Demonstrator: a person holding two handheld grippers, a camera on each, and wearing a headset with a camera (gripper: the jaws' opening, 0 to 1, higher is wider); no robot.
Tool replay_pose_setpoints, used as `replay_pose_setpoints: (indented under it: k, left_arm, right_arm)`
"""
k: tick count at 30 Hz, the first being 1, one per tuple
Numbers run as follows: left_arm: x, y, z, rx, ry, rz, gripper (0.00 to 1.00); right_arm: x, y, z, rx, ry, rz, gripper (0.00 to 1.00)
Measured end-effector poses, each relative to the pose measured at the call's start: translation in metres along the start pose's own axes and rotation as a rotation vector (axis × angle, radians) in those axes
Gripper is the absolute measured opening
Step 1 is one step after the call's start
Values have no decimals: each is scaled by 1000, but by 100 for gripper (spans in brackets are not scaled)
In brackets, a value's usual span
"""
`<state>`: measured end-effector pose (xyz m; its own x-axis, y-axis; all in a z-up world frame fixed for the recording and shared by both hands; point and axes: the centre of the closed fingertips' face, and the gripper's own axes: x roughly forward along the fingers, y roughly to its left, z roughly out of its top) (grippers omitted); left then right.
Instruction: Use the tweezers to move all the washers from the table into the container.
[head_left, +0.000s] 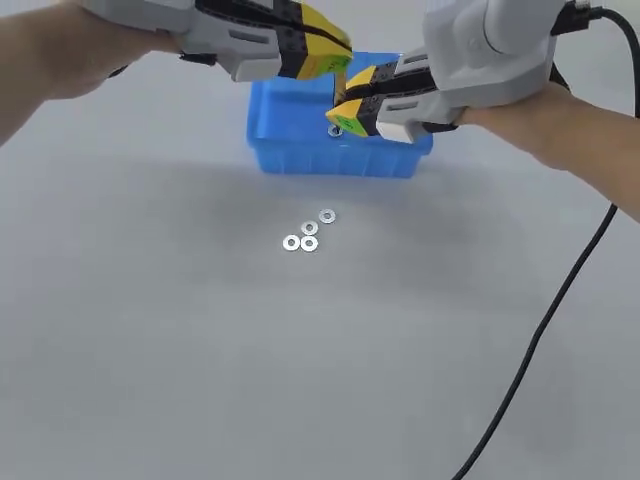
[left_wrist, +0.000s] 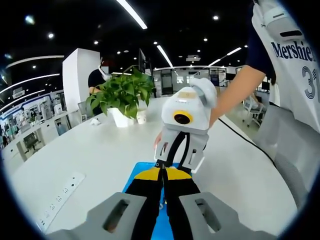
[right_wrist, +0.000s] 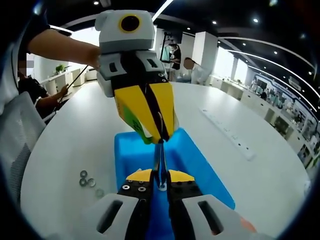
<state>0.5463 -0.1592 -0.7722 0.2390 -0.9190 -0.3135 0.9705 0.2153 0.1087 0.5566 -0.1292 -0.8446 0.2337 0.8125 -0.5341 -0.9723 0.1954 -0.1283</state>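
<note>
my left gripper clenched on top end of tweezers. my right gripper just beneath it, pinching tweezers blades. washer at tweezers tip, under right gripper, over blue container. four loose washers on table, my side of both grippers.

Bright, even light comes from ceiling strips. The tabletop shows soft, faint shadows. Both gripper views bend strongly toward their edges; the head view is sharp.
</note>
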Motion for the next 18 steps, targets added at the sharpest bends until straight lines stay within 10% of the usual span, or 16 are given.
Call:
replay_pose_setpoints:
  k: [10, 18]
  left_arm:
    - [-13, -7, 26, 70, 3, -4, 5]
    - [-32, -37, 54, 118, -13, -42, 5]
  right_arm:
    - [-14, 2, 26, -44, -43, -18, 11]
    - [-37, 30, 51, -102, -80, -1, 10]
